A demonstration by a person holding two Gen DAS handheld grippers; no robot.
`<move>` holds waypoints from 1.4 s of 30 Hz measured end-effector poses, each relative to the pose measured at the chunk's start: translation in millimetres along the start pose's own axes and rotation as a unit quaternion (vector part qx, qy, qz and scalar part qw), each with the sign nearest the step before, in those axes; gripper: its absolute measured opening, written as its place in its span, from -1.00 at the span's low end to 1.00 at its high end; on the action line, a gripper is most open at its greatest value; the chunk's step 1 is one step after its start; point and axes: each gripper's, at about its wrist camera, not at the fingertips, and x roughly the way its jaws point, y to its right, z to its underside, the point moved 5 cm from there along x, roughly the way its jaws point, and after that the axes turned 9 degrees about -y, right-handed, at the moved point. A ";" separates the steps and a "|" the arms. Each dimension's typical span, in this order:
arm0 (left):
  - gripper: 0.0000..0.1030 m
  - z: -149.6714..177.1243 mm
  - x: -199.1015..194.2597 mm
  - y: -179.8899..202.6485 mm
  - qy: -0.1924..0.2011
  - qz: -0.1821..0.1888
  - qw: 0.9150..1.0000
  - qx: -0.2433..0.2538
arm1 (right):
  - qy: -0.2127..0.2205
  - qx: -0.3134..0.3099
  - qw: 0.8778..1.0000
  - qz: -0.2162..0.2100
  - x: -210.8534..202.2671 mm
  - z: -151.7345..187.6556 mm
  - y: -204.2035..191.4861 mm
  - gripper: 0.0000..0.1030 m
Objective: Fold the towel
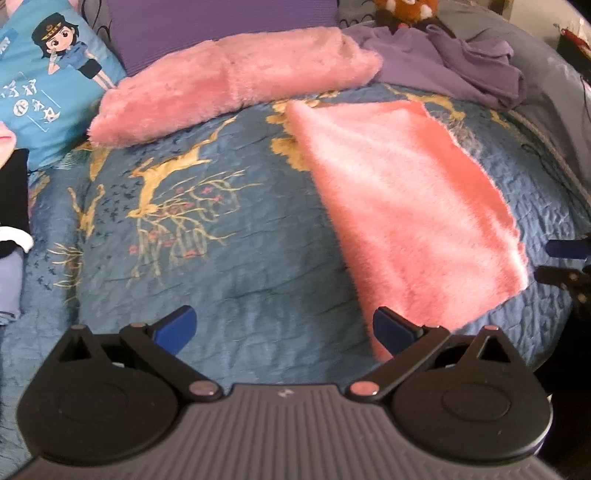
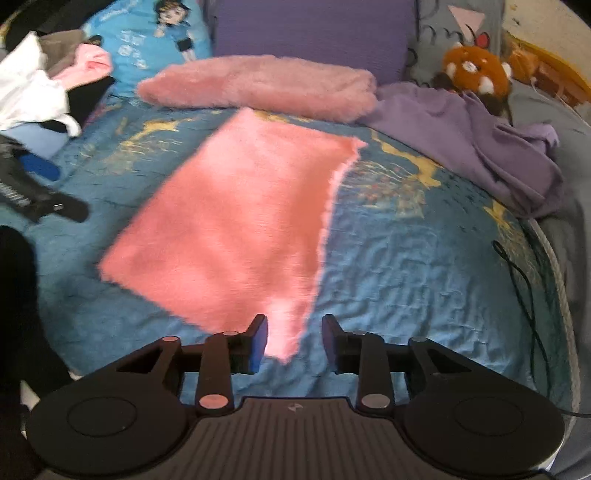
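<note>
A pink fluffy towel (image 1: 410, 206) lies flat on the blue patterned bedspread (image 1: 221, 258), spread as a long rectangle. My left gripper (image 1: 284, 328) hovers open over the bedspread, its right finger (image 1: 391, 332) at the towel's near left corner. In the right wrist view the same towel (image 2: 240, 221) stretches away from me, and its near right corner sits between the fingers of my right gripper (image 2: 295, 341), which is open. The right gripper also shows at the right edge of the left wrist view, and the left gripper (image 2: 37, 184) lies at the left of the right wrist view.
A pink furry pillow (image 1: 236, 81) lies across the far side, with a purple cushion (image 2: 314, 29) and a blue cartoon pillow (image 1: 48, 81) behind. Crumpled purple cloth (image 2: 480, 144) and an orange plush toy (image 2: 476, 70) sit far right. Clothes (image 2: 40, 92) pile at the left. A black cable (image 2: 528, 295) runs along the right edge.
</note>
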 end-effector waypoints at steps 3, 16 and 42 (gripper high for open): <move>0.99 -2.0 -1.5 -10.9 0.001 -0.009 1.000 -0.007 | 0.006 -0.030 0.999 -0.037 -1.4 0.8 -26.8 -0.31; 0.99 -1.2 -4.5 -38.4 0.003 -0.017 0.999 -0.038 | 0.033 -0.097 0.991 -0.090 42.4 -40.8 -124.1 -0.35; 0.99 8.3 0.6 -46.7 -0.001 0.005 0.998 -0.063 | 0.072 -0.051 0.991 -0.099 25.1 -76.3 -126.1 -0.67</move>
